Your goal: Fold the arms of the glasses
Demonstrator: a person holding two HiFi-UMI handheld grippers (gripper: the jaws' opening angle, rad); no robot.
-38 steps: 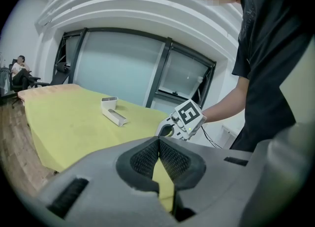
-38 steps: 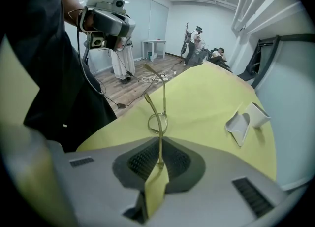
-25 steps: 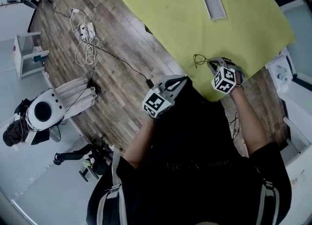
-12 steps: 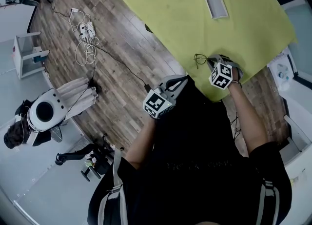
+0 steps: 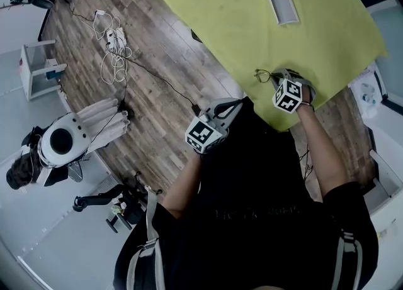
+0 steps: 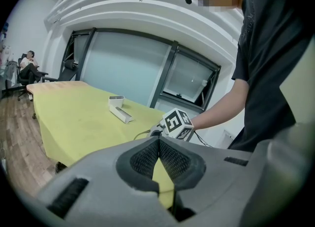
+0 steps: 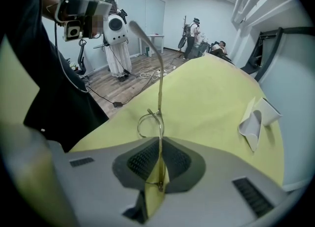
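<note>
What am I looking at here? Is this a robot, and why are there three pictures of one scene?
There is no robot. A person holds a hand tool in each hand, and each tool ends in two jaws. The head view comes from a camera on the person's head, looking steeply down. The other two come from a camera riding on each tool, looking along its jaws.

On the yellow tablecloth lie a white open case and, near the person's edge, thin wire-framed glasses. The right gripper has its jaws closed on the glasses, with one arm of the frame pointing away from the jaws. The left gripper has its jaws together with nothing between them. It is held off the cloth in front of the person's body.
</note>
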